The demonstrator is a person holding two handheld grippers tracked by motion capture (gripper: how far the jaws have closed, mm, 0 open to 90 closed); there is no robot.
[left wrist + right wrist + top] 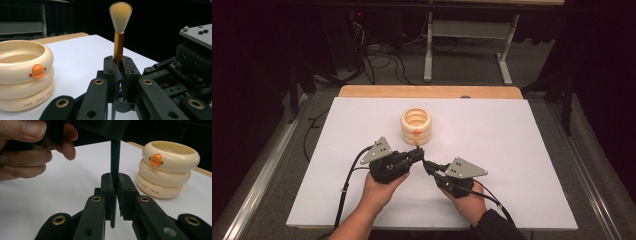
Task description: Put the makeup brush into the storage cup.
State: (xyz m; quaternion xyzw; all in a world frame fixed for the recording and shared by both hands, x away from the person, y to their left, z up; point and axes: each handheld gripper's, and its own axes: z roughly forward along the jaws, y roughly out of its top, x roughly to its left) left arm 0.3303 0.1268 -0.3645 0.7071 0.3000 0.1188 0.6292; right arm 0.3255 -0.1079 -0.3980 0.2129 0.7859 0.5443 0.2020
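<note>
Right now my left gripper [119,72] is clamped on a makeup brush [119,37], squeezing its gold ferrule so that the pale bristle head stands up above the jaws in the left gripper view. My right gripper [114,187] is closed on the brush's dark handle [115,157], which runs up between its jaws to my left hand [30,147] and the gripper it holds, seen close at the top left of the right gripper view. From the high view, the two grippers meet nose to nose near the front middle of the white table [522,150], the left gripper [418,154] angled in from the left and the right gripper [428,166] from the right, with the brush bridging the short gap between them. Just beyond their tips stands a cream holder [415,126] shaped like three stacked rings, open at the top, with a small orange duck-bill mark on its front. It stands close to the grippers but apart from both of them and from the brush.
</note>
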